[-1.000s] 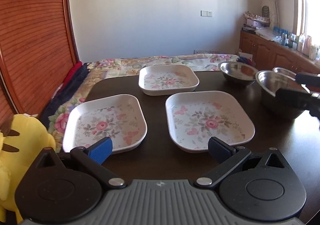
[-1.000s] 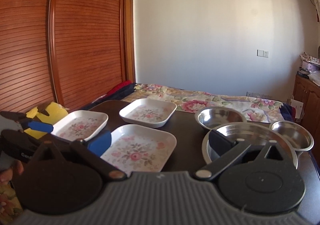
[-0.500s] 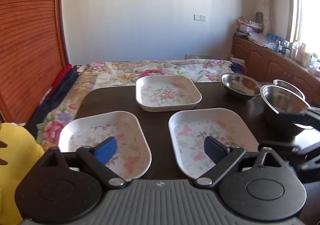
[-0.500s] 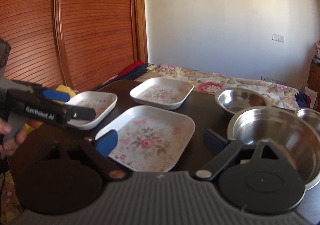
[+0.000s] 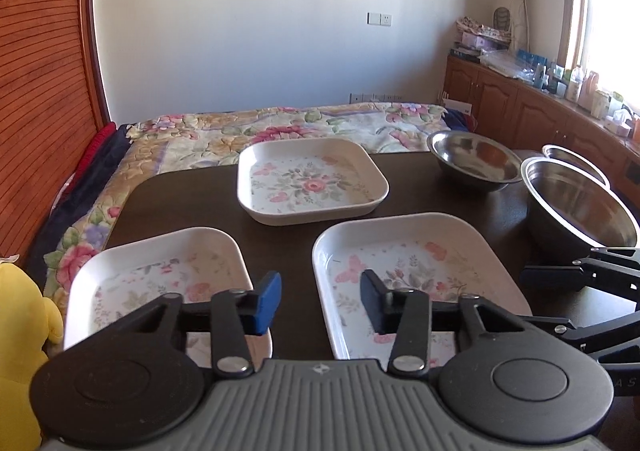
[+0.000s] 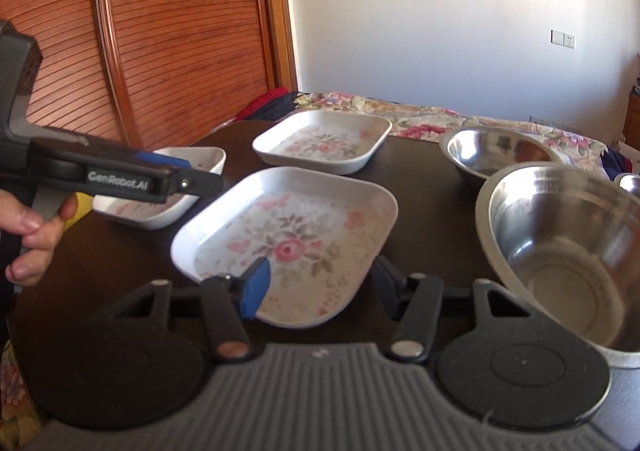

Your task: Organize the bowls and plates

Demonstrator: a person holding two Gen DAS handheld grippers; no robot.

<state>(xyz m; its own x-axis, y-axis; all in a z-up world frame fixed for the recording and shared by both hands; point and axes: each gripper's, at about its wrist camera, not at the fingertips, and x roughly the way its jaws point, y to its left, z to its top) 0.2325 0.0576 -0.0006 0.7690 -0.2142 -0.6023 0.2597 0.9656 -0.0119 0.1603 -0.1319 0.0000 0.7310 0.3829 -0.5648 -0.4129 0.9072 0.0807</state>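
Three white floral square plates lie on a dark table: one at the front left [image 5: 160, 275], one at the front middle [image 5: 416, 263] and one farther back [image 5: 308, 179]. Three steel bowls stand at the right: a large one [image 5: 576, 207], a medium one [image 5: 472, 159] and a small one [image 5: 576, 159] behind. My left gripper [image 5: 320, 301] is open, hovering between the two front plates. My right gripper [image 6: 320, 283] is open over the near edge of the middle plate [image 6: 288, 239], with the large bowl [image 6: 568, 255] just to its right.
A bed with a floral cover [image 5: 280, 127] lies past the table's far edge. A wooden slatted door [image 6: 160, 31] is at the left. A yellow plush toy [image 5: 20, 315] sits by the table's left corner. A cluttered wooden cabinet [image 5: 540, 99] runs along the right wall.
Both grippers have moved forward and lower over the table. Both jaws have narrowed from wide open. The right gripper has come close to the middle plate and large bowl.
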